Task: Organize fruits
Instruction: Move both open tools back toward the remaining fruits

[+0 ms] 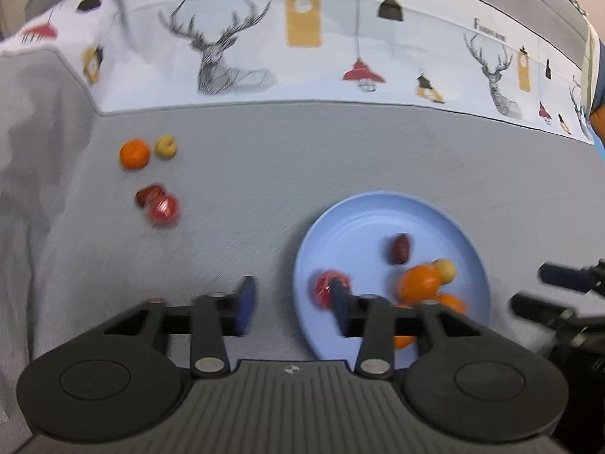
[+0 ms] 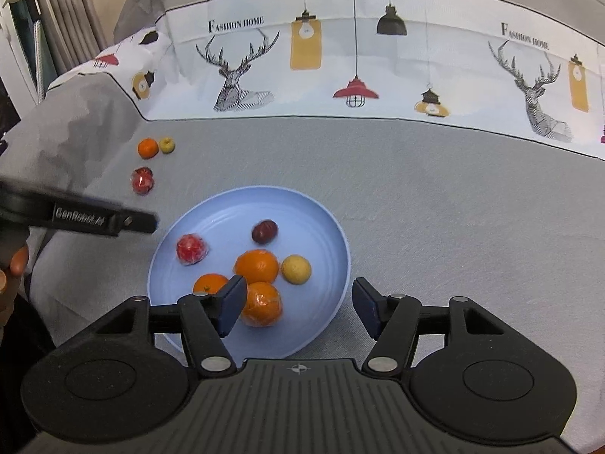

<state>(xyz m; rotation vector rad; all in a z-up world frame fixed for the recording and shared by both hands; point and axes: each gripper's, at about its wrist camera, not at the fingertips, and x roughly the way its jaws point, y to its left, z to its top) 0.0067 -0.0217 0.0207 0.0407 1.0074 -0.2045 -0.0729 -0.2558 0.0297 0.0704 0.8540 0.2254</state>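
Observation:
A blue plate [image 2: 321, 227] [image 1: 363, 212] on the grey cloth holds three oranges [image 2: 257, 265], a yellow fruit [image 2: 296, 269], a dark red fruit [image 2: 264, 231] and a wrapped red fruit [image 2: 191, 249]. Left of the plate, an orange [image 1: 134, 153], a yellow fruit [image 1: 165, 146] and wrapped red fruits [image 1: 160, 206] lie on the cloth. My left gripper [image 1: 289, 306] is open and empty at the plate's left rim. My right gripper [image 2: 298, 304] is open and empty over the plate's near side. The left gripper also shows in the right wrist view [image 2: 94, 219].
A white cloth band printed with deer and lamps [image 2: 340, 68] runs along the far side. The grey cloth drops off at the left [image 2: 75, 132]. The right gripper shows at the right edge of the left wrist view [image 1: 559, 302].

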